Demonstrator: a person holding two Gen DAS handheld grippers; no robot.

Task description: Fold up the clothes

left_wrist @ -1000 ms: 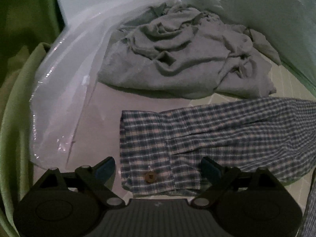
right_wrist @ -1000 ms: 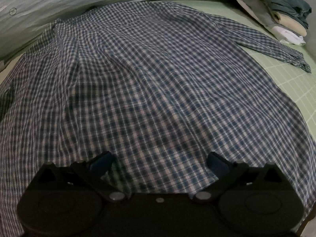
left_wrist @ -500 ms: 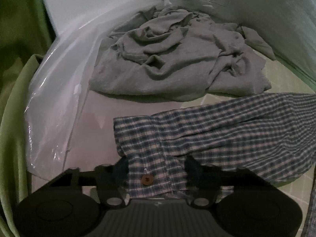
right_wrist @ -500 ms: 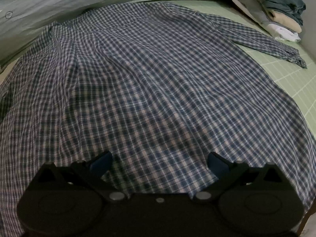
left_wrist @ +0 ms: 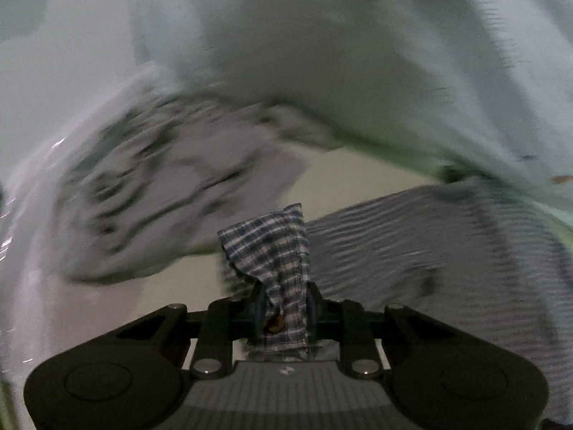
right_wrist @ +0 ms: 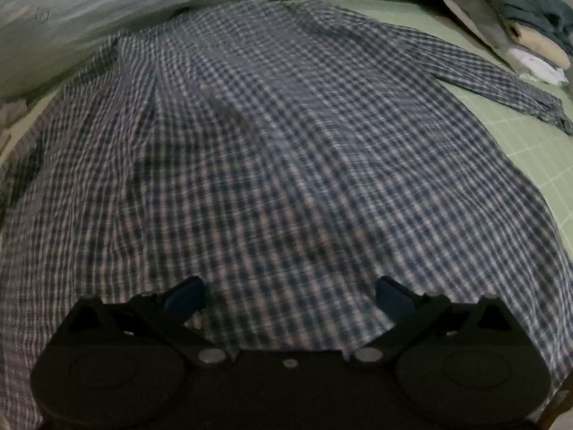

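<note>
A blue and white plaid shirt [right_wrist: 286, 165] lies spread flat on the green gridded mat [right_wrist: 537, 165], its right sleeve [right_wrist: 501, 82] stretched toward the far right. My left gripper [left_wrist: 283, 308] is shut on the cuff [left_wrist: 275, 251] of the shirt's left sleeve, with the brown cuff button at the jaws, and holds it lifted; the sleeve [left_wrist: 412, 251] trails off to the right, blurred. My right gripper [right_wrist: 290, 294] is open and empty, low over the shirt's near hem.
A crumpled grey garment [left_wrist: 172, 193] lies to the left behind the cuff, blurred. A stack of folded clothes [right_wrist: 519, 25] sits at the far right. A pale sheet-covered wall [left_wrist: 322, 53] runs along the back.
My left gripper closed on the sleeve cuff and lifted it, swinging quickly so the view is blurred. My right gripper stayed open, shifting slightly over the hem.
</note>
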